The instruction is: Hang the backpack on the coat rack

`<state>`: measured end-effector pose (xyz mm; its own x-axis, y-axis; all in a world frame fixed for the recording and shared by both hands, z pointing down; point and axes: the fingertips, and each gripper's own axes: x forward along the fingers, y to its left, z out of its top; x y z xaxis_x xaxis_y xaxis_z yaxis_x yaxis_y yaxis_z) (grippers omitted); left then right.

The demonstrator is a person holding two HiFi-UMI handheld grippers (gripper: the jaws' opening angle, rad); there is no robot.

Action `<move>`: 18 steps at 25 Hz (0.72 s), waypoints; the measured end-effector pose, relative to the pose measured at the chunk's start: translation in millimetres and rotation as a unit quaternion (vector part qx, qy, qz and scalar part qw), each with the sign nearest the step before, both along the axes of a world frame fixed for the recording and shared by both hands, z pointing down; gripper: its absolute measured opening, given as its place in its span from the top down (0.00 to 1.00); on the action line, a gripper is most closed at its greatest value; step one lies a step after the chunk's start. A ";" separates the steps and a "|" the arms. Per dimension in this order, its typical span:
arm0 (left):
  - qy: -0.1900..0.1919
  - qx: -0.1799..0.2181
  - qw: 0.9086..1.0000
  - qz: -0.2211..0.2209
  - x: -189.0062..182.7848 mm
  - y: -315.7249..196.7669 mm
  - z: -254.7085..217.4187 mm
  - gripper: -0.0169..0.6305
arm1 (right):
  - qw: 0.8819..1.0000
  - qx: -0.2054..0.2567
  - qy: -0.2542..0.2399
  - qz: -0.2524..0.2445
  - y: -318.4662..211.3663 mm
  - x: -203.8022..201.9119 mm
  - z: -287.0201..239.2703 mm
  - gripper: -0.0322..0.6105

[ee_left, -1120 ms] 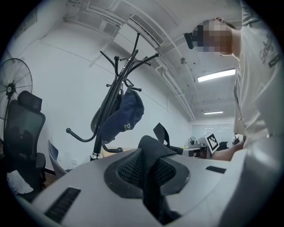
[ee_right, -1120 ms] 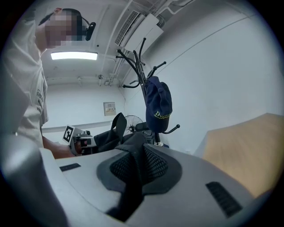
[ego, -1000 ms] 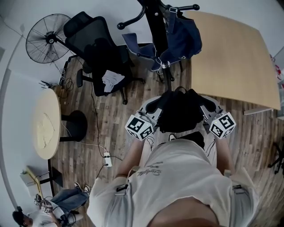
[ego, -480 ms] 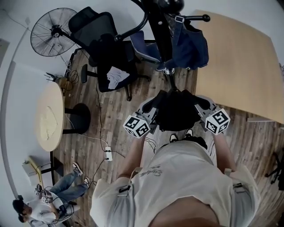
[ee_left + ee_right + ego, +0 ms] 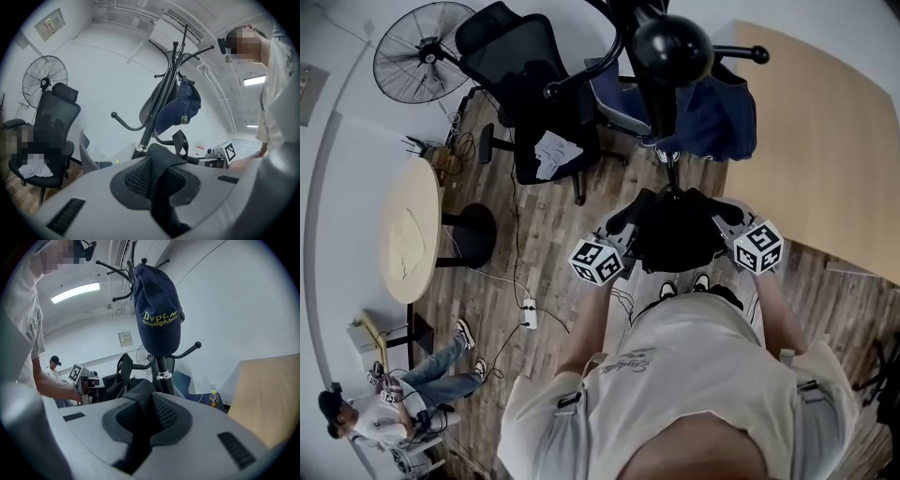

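The black backpack (image 5: pixel 675 230) hangs in front of the person, held from both sides. My left gripper (image 5: pixel 614 239) is shut on a black backpack strap (image 5: pixel 161 187), which runs between its pads. At the backpack's other side my right gripper (image 5: pixel 733 225) is shut on another strap (image 5: pixel 140 423). The black coat rack (image 5: pixel 673 49) stands just beyond the backpack, its round top knob close under the head camera. A dark blue cap (image 5: pixel 157 319) hangs on one of its hooks, and the pole (image 5: pixel 161 108) rises behind the left jaws.
A black office chair (image 5: pixel 534 94) and a standing fan (image 5: pixel 417 52) stand left of the rack. A wooden desk (image 5: pixel 825 141) is at the right, a round table (image 5: pixel 408 230) at the left. Cables and a power strip (image 5: pixel 528 314) lie on the floor. A person sits at the bottom left (image 5: pixel 384 412).
The person has stepped closer to the coat rack; its top knob now looms larger in the head view. Both grippers moved with the backpack and kept their grip.
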<state>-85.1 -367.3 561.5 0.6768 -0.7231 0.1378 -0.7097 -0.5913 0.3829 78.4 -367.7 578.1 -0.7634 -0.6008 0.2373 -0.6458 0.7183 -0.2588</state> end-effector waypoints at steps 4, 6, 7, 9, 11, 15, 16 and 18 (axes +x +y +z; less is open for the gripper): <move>-0.005 -0.010 1.000 -0.004 0.1 -10.6 11.9 0.91 | 1.000 -0.011 0.014 -0.011 -12.9 -0.7 13.5 0.91; -0.007 -0.012 1.000 -0.006 -0.3 -15.3 15.7 0.91 | 1.000 -0.016 0.020 -0.013 -17.4 -0.9 18.5 0.91; -0.010 -0.013 1.000 -0.006 0.0 -17.7 17.7 0.91 | 1.000 -0.018 0.022 -0.013 -19.5 -0.5 20.6 0.91; -0.017 -0.016 1.000 -0.007 1.5 -23.2 22.4 0.91 | 0.999 -0.023 0.027 -0.010 -24.2 1.5 25.0 0.91; -0.027 -0.020 0.999 -0.008 2.7 -30.5 27.6 0.91 | 0.999 -0.027 0.039 -0.005 -30.2 3.0 29.4 0.91; -0.039 -0.030 0.999 -0.007 1.7 -40.3 36.1 0.91 | 0.998 -0.039 0.045 0.001 -36.6 2.3 36.5 0.91; -0.043 -0.032 0.999 -0.006 1.9 -41.6 38.1 0.91 | 0.998 -0.041 0.048 0.004 -37.5 2.8 38.1 0.91; -0.055 -0.034 0.998 -0.006 2.4 -44.2 42.0 0.91 | 0.997 -0.043 0.062 0.013 -39.8 4.1 41.7 0.91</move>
